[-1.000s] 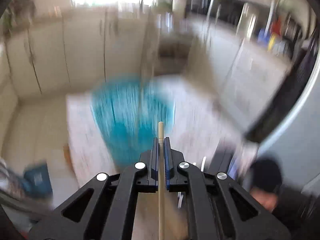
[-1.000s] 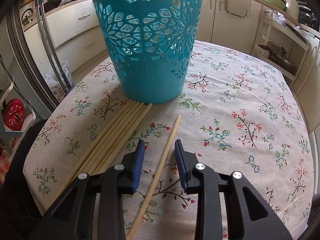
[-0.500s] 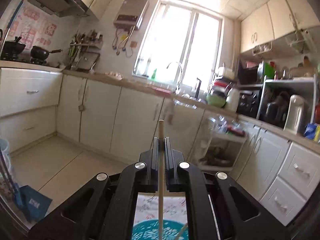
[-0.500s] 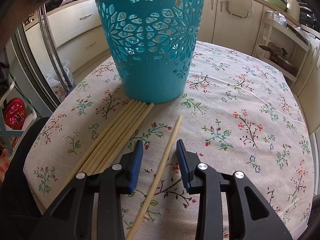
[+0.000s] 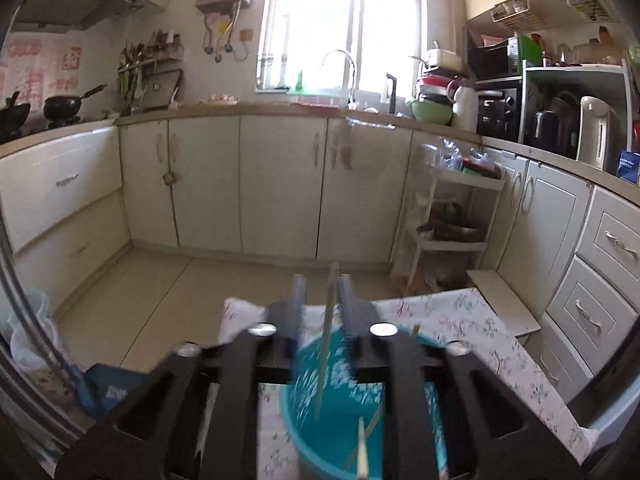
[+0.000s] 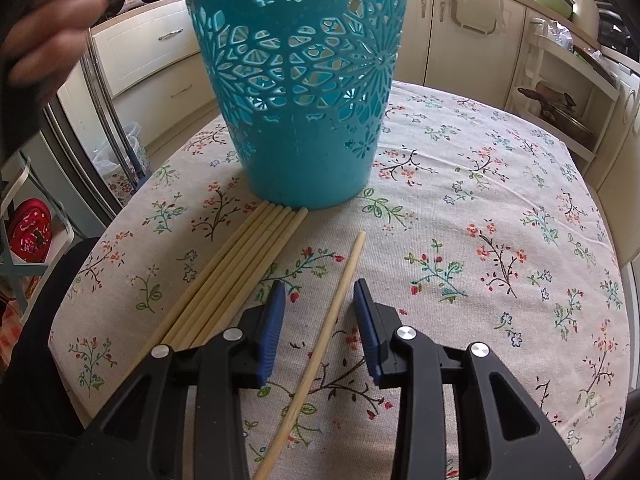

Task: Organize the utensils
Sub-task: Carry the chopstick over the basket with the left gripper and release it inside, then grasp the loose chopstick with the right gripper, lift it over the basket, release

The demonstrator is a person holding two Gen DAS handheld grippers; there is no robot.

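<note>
The left claw (image 5: 322, 304) hangs above the teal basket (image 5: 352, 412), its jaws parted, a chopstick (image 5: 325, 344) loose between them and pointing down into the basket. The right claw (image 6: 320, 320) is spread wide low over the bench (image 6: 500, 240), straddling a single chopstick (image 6: 320, 344); a bundle of chopsticks (image 6: 236, 280) lies just to its left. Closing squarely on that stick's middle should keep it from pivoting. Only the left view shows sticks already inside the basket; only the right shows those left on the bench.
</note>
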